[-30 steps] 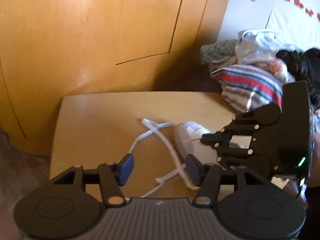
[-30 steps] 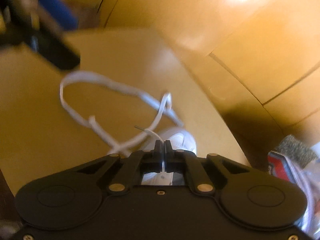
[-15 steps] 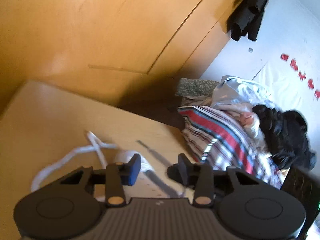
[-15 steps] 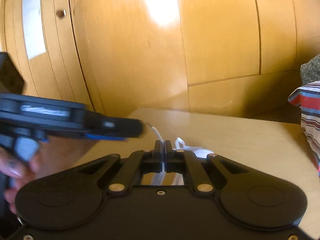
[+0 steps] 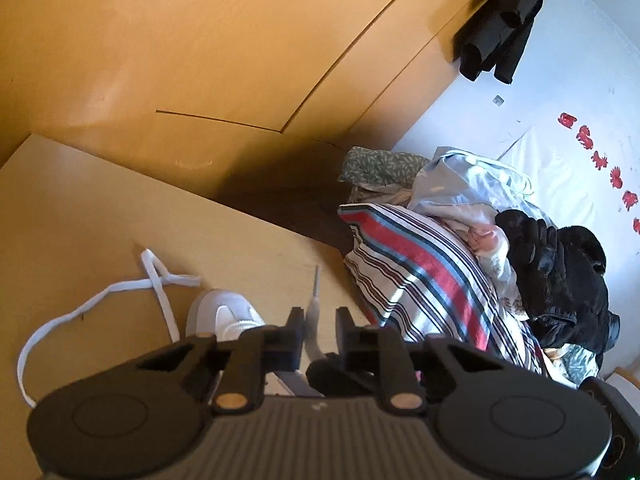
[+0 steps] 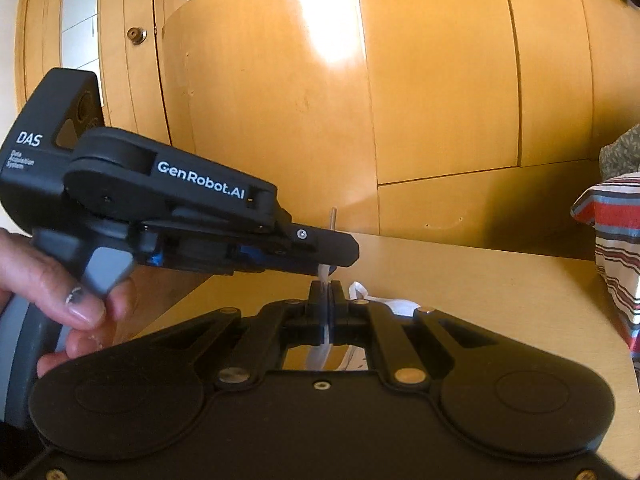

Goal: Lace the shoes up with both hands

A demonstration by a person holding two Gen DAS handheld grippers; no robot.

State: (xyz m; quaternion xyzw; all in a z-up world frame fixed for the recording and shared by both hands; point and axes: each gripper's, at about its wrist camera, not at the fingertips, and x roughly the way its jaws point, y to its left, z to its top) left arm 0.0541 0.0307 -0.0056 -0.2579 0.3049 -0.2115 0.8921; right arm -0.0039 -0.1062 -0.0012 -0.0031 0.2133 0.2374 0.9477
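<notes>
A white shoe [image 5: 224, 312] stands on the wooden table [image 5: 80, 208], its white lace [image 5: 96, 300] trailing in a loop to the left. My right gripper [image 6: 326, 300] is shut on the lace near its free end, and the lace tip [image 6: 333, 216] sticks straight up. My left gripper [image 6: 336, 250] reaches in from the left just above the right one, held by a person's hand [image 6: 60, 292]. In the left wrist view the left gripper [image 5: 319, 316] has the lace end [image 5: 315, 296] between its closing jaws, with gaps on both sides. Most of the shoe is hidden behind the grippers.
Wooden wardrobe doors [image 6: 440, 80] rise behind the table. A pile of clothes with a striped cloth [image 5: 420, 272] lies off the table's right edge. A black garment [image 5: 500, 16] hangs on the white wall.
The left gripper has swung in over the right one and its jaws have narrowed around the lace end. The right gripper has rolled level and stayed shut on the lace.
</notes>
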